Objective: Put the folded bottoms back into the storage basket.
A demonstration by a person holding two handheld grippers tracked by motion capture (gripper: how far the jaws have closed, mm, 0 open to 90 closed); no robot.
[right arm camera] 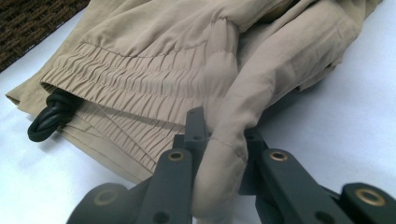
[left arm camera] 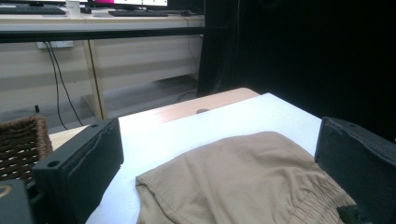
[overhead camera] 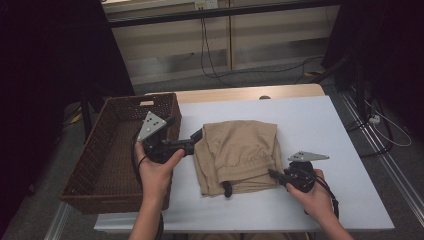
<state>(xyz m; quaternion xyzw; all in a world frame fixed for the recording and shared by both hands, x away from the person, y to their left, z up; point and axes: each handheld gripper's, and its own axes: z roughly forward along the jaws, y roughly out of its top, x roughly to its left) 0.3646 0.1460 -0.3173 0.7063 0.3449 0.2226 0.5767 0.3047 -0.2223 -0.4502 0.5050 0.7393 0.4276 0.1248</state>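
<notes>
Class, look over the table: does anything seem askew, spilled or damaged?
Nothing spilled or damaged. The folded beige trousers lie neatly, though a black drawstring pokes out at the waistband, and the right gripper pinches one fold.

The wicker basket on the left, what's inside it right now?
The wicker basket looks empty: its dark woven floor shows bare. The left gripper and the hand holding it cover part of the right wall and a strip of floor, so that bit stays unseen.
</notes>
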